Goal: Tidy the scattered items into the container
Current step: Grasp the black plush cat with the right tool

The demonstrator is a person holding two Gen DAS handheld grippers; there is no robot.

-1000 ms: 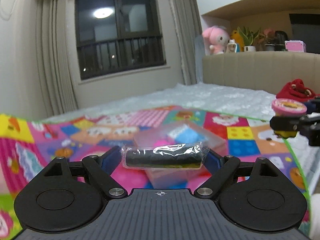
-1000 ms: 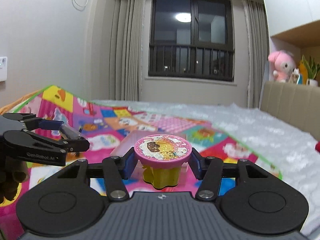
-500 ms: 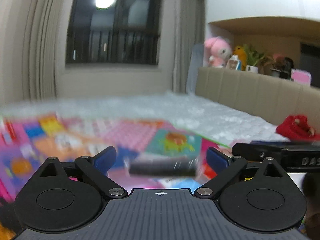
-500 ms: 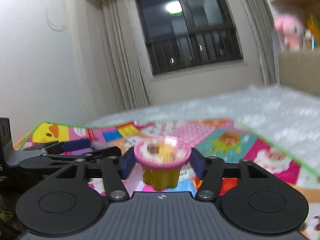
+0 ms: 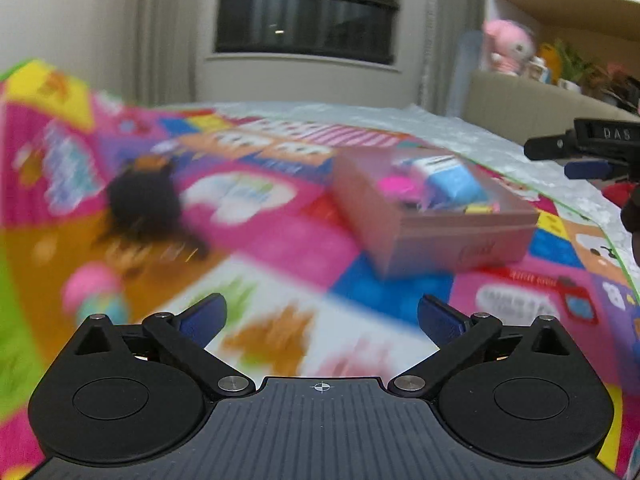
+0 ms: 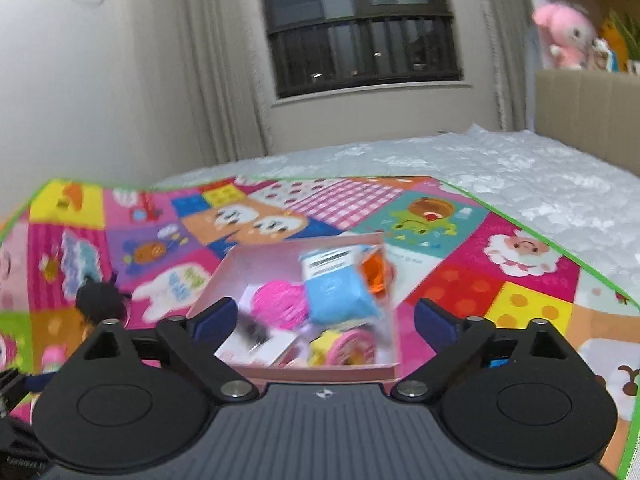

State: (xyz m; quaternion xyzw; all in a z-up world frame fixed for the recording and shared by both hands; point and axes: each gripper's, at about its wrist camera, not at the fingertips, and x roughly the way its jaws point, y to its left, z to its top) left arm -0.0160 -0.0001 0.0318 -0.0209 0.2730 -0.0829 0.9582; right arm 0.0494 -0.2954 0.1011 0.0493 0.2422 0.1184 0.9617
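Bright patchwork squares of the play mat (image 6: 460,280) fill the ground under both of your grippers, spread over a white quilted bed (image 6: 520,168). Nearest you, your left gripper (image 5: 320,318) has its blue fingers (image 5: 202,318) spread wide with nothing between them; they have just been opening, and only blurred mat shows in the gap. Your right gripper (image 6: 322,320) likewise stands wide apart, its fingers (image 6: 212,320) having just been opening, and it hovers right over the near edge of the pink box (image 6: 256,264).

Inside that box, closest to you, the pink-lidded yellow cup (image 6: 344,350) lies tipped on its side, free of the fingers. Beside it on the left is a dark wrapped roll (image 6: 252,330), blurred. Behind them sit a pink round item (image 6: 280,306) and a blue-and-white packet (image 6: 340,292), with something orange (image 6: 374,274) at the far right wall.

Left of the box, out on the mat, a black fuzzy toy (image 5: 142,200) lies apart from it, and a pink-and-blue ball (image 5: 96,294) sits nearer your left gripper.

Farther back, a beige headboard (image 6: 592,116) carries a pink plush (image 6: 564,36), and a dark window (image 6: 360,28) stands between pale curtains.
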